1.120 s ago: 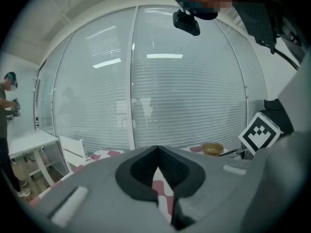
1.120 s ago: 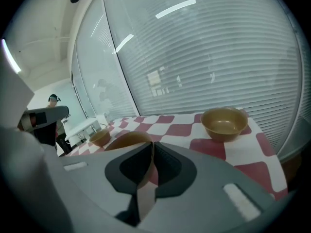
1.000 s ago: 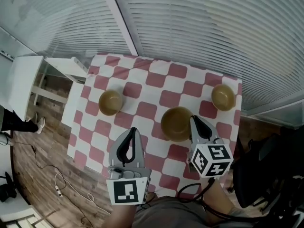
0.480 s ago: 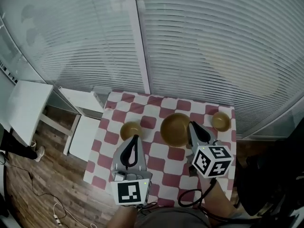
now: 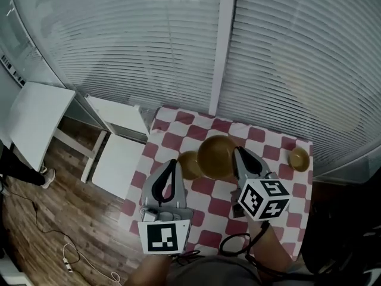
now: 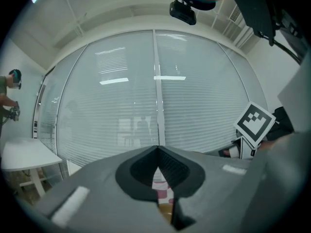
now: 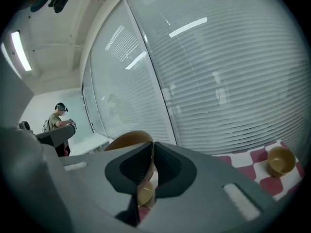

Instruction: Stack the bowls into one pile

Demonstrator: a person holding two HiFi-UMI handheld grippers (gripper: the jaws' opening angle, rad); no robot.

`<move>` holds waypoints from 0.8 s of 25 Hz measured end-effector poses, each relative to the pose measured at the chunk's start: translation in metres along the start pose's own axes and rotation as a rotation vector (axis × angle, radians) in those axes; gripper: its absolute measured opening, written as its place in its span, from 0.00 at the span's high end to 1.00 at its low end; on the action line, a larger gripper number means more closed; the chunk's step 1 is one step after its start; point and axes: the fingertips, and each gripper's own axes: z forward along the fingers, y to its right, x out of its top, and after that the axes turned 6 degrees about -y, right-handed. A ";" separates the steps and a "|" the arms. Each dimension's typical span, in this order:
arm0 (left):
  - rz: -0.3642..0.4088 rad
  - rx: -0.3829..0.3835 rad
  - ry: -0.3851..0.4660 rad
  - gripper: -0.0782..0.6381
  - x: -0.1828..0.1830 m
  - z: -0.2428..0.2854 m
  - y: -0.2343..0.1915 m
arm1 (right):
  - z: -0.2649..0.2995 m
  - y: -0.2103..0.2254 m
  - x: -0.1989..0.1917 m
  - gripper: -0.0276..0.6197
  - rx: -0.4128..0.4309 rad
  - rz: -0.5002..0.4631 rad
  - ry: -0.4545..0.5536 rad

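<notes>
My right gripper [image 5: 239,151] is shut on the rim of a large tan bowl [image 5: 216,156] and holds it above the red-and-white checked table [image 5: 265,145]. In the right gripper view the large bowl's rim [image 7: 127,140] is pinched between the jaws of that gripper [image 7: 151,149]. A small tan bowl [image 5: 188,165] sits on the table just left of the large bowl, which partly covers it. A second small bowl [image 5: 299,158] [image 7: 280,160] stands at the table's right edge. My left gripper [image 5: 170,163] [image 6: 158,150] hovers near the table's front left, shut and empty.
Two white side tables [image 5: 37,119] [image 5: 119,158] stand left of the checked table. Slatted window blinds [image 5: 155,46] run along the far side. Cables lie on the wooden floor [image 5: 65,219] at the left. A person [image 7: 59,118] stands far off at the left.
My right gripper has carried the large bowl leftward, from the middle of the table to beside and over the left small bowl. The head view has shifted. The left gripper stays shut.
</notes>
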 end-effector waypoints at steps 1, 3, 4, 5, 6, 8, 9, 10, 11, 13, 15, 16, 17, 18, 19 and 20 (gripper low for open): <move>-0.005 0.004 -0.009 0.89 -0.004 0.000 -0.006 | 0.007 -0.004 -0.006 0.89 0.004 0.000 -0.017; -0.015 0.011 -0.028 0.89 -0.013 0.000 -0.017 | 0.020 -0.011 -0.021 0.89 0.009 0.004 -0.055; -0.021 0.015 -0.036 0.89 -0.019 0.001 -0.022 | 0.027 -0.014 -0.028 0.89 0.011 0.006 -0.070; -0.030 0.020 -0.045 0.89 -0.025 0.002 -0.028 | 0.035 -0.016 -0.036 0.89 0.014 0.008 -0.083; -0.039 0.025 -0.057 0.89 -0.032 0.002 -0.033 | 0.042 -0.019 -0.044 0.89 0.016 0.007 -0.098; -0.054 0.032 -0.091 0.89 -0.047 0.001 -0.041 | 0.052 -0.024 -0.063 0.89 0.016 -0.002 -0.138; -0.063 0.034 -0.111 0.89 -0.055 0.000 -0.044 | 0.056 -0.025 -0.073 0.89 0.012 -0.006 -0.159; -0.073 0.037 -0.130 0.89 -0.064 -0.001 -0.047 | 0.061 -0.025 -0.083 0.89 0.008 -0.006 -0.177; -0.082 0.039 -0.146 0.89 -0.073 0.000 -0.051 | 0.067 -0.025 -0.091 0.89 0.004 -0.004 -0.188; -0.095 0.044 -0.172 0.89 -0.091 0.003 -0.060 | 0.080 -0.023 -0.105 0.89 -0.006 0.000 -0.201; -0.106 0.048 -0.200 0.89 -0.106 0.006 -0.066 | 0.088 -0.021 -0.117 0.89 -0.020 -0.005 -0.216; -0.112 0.049 -0.212 0.89 -0.112 0.007 -0.068 | 0.091 -0.019 -0.122 0.89 -0.026 -0.008 -0.226; -0.120 0.050 -0.221 0.89 -0.118 0.008 -0.069 | 0.094 -0.018 -0.127 0.89 -0.031 -0.010 -0.237; -0.128 0.052 -0.227 0.89 -0.122 0.009 -0.071 | 0.097 -0.018 -0.131 0.89 -0.032 -0.011 -0.246; -0.136 0.053 -0.231 0.89 -0.126 0.011 -0.073 | 0.099 -0.018 -0.134 0.89 -0.032 -0.014 -0.252; -0.142 0.054 -0.236 0.89 -0.129 0.012 -0.074 | 0.102 -0.019 -0.136 0.89 -0.032 -0.019 -0.257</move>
